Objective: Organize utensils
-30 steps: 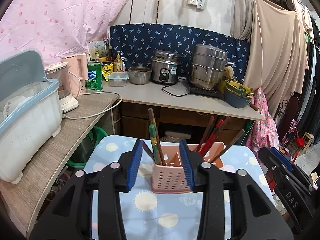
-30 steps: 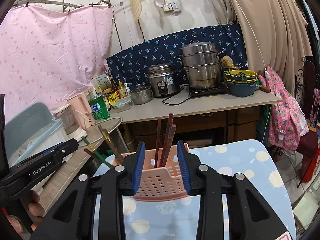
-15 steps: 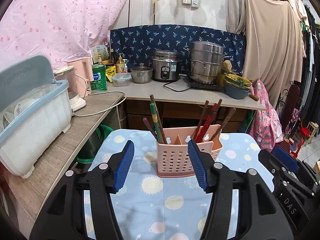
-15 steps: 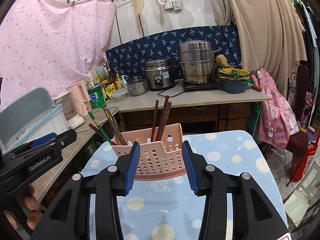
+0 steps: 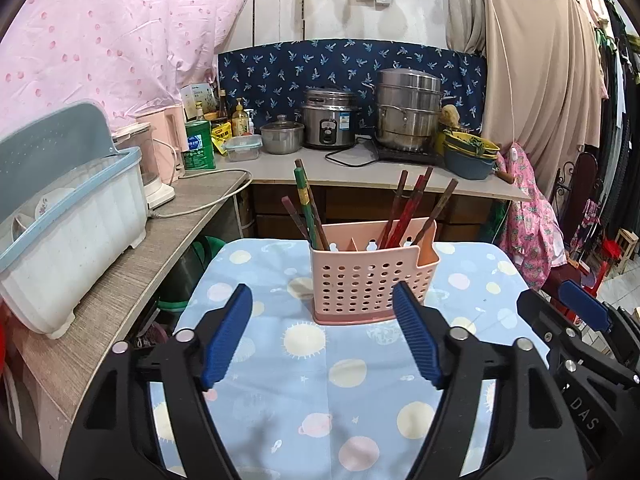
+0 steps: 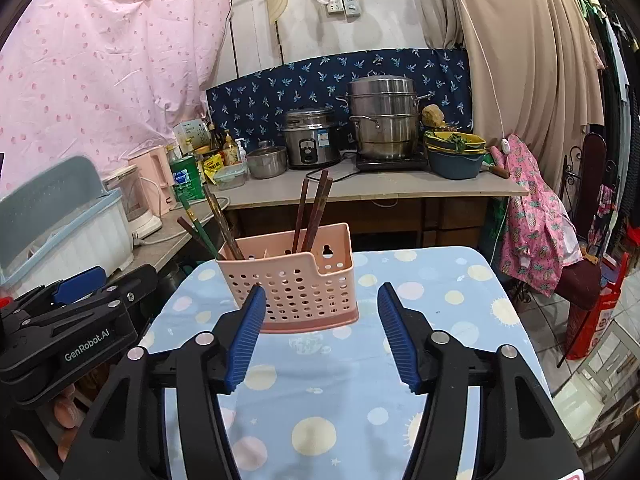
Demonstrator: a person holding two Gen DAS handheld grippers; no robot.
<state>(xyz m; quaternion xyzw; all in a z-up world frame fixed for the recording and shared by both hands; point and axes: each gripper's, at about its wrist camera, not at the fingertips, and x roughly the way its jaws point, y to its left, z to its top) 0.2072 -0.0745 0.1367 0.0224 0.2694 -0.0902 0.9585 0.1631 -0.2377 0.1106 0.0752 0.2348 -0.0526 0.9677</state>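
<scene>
A pink perforated utensil basket (image 5: pixel 370 280) stands upright on a small table with a blue dotted cloth (image 5: pixel 320 380). Several chopsticks stand in it: a green and brown group (image 5: pixel 306 208) in the left compartment, a red-brown group (image 5: pixel 412 210) in the right one. My left gripper (image 5: pixel 322 336) is open and empty, a short way in front of the basket. My right gripper (image 6: pixel 322 334) is open and empty, also in front of the basket (image 6: pixel 292 284). The left gripper's body (image 6: pixel 68 328) shows at the left of the right wrist view.
A wooden counter (image 5: pixel 132 276) with a white and blue dish rack (image 5: pixel 68 220) runs along the left. A back counter (image 5: pixel 360 170) holds a rice cooker (image 5: pixel 328 124), steel pots (image 5: pixel 408 114) and bowls (image 5: pixel 470 154). Clothes hang at the right.
Both grippers have opened wide and pulled back from the basket, which now stands free on the cloth. Earlier each gripper's jaws were close around the basket's sides.
</scene>
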